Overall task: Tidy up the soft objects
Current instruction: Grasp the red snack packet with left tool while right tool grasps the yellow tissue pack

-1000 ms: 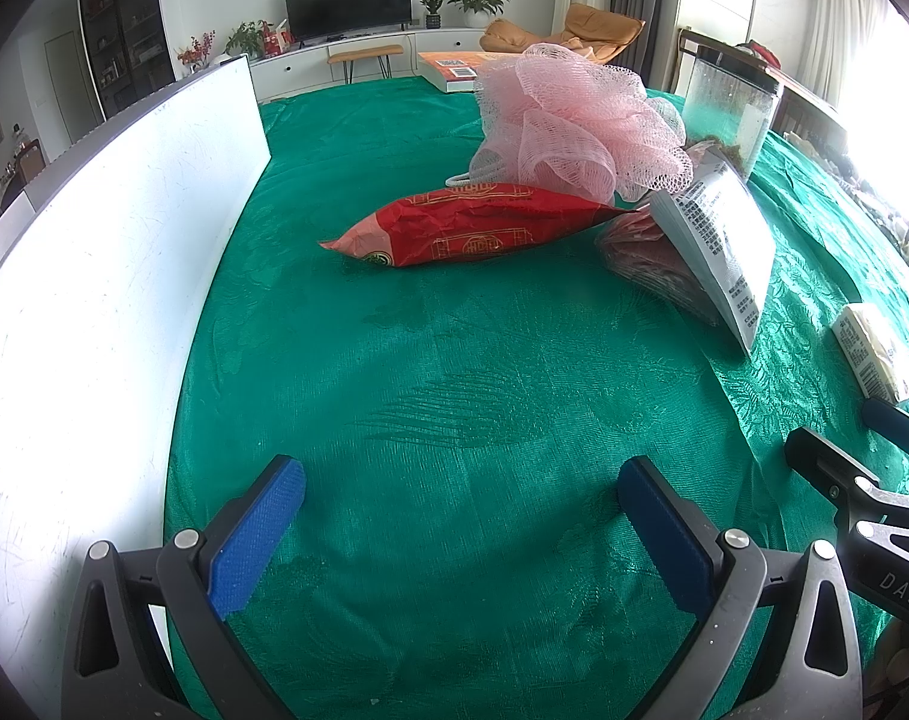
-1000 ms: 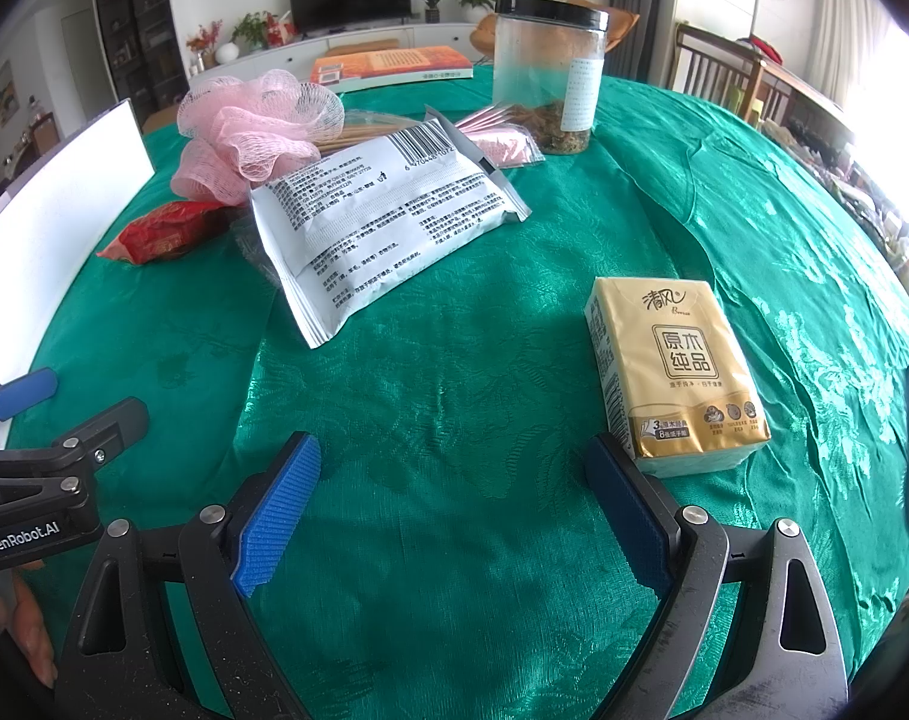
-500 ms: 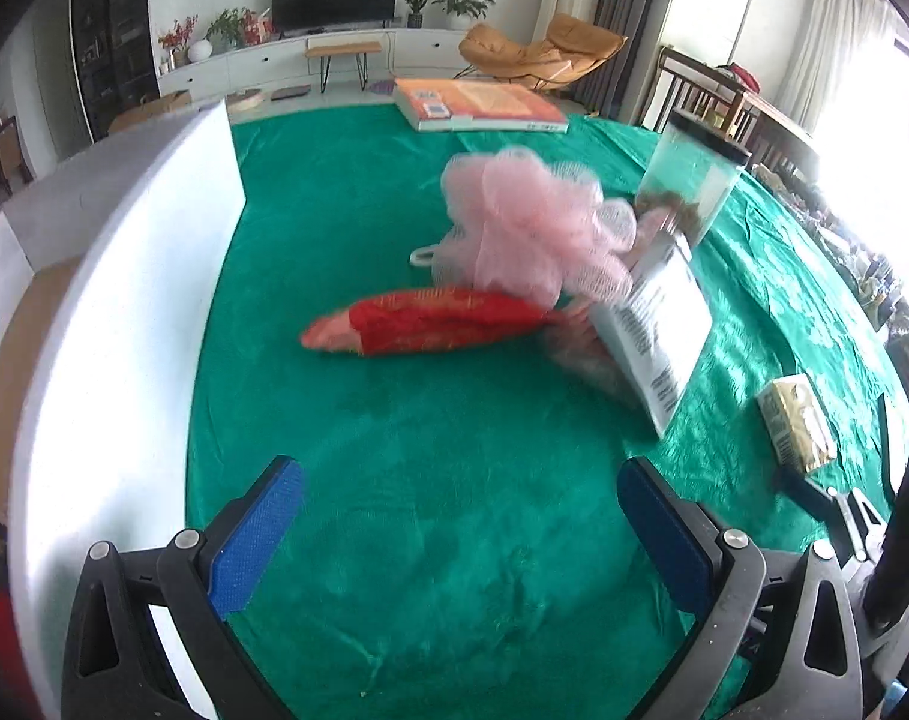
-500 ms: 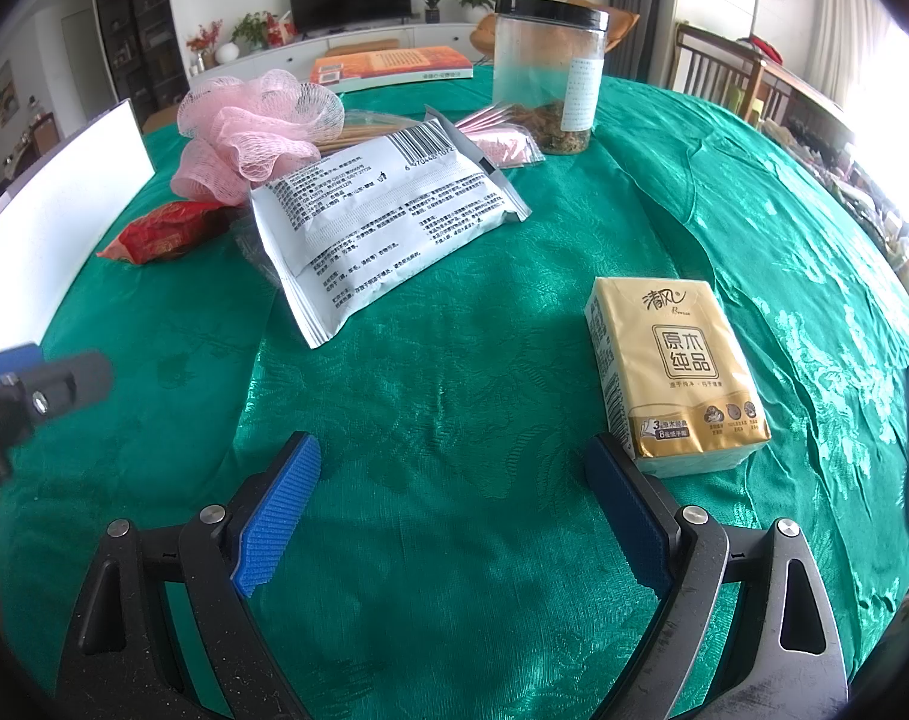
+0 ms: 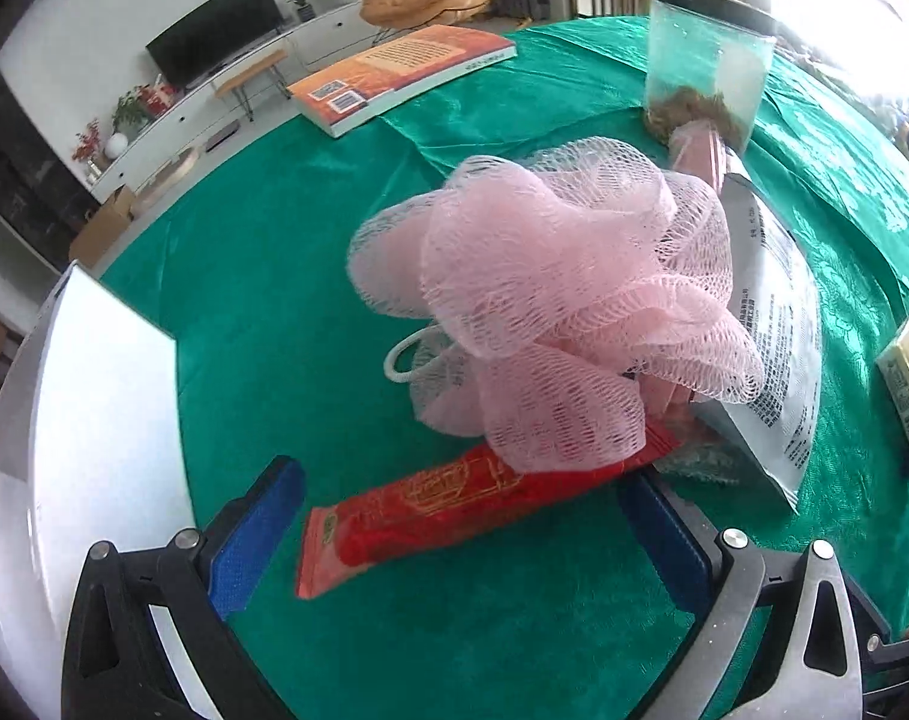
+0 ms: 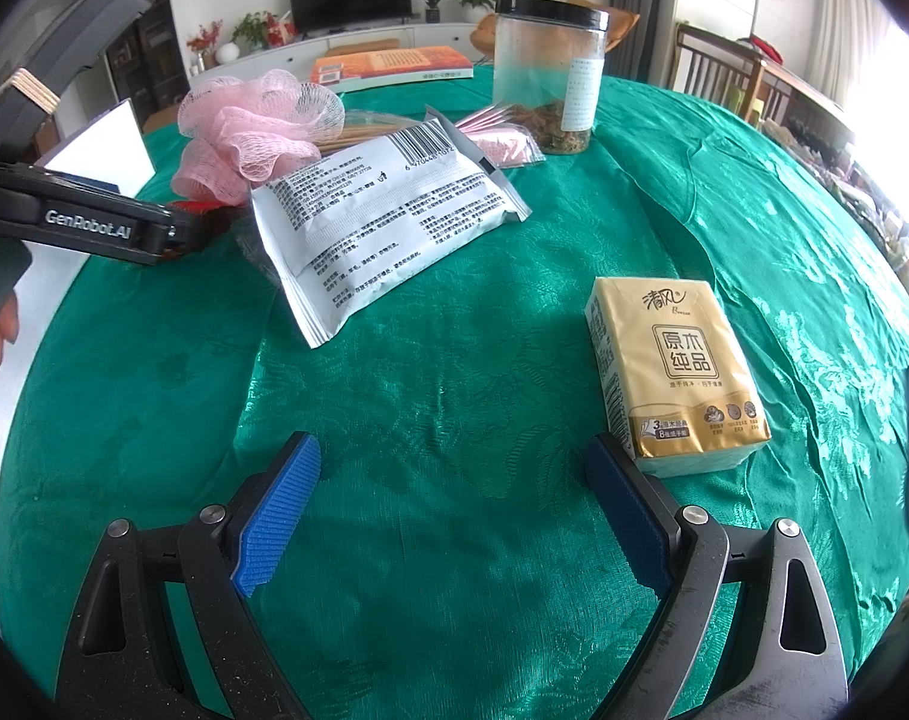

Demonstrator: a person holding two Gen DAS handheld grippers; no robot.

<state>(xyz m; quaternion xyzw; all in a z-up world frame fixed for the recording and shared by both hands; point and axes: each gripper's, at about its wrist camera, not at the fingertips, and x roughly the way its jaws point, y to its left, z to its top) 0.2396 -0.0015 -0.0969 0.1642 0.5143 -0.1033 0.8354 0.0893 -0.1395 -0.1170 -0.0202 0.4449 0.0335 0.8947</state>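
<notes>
"GenRobot.AI" on left tool arm; "清风", "原木纯品" on tissue pack.

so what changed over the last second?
The left tool moved in on the red packet under the pink bath pouf, open around it, nothing gripped. The right tool stayed open and still beside the tissue pack; objects unmoved.

Plenty of bare green cloth in front of the right gripper, only the tissue pack crowds its right finger. The left gripper is hemmed in: white board on its left, red packet and pink bath pouf straight ahead
</notes>
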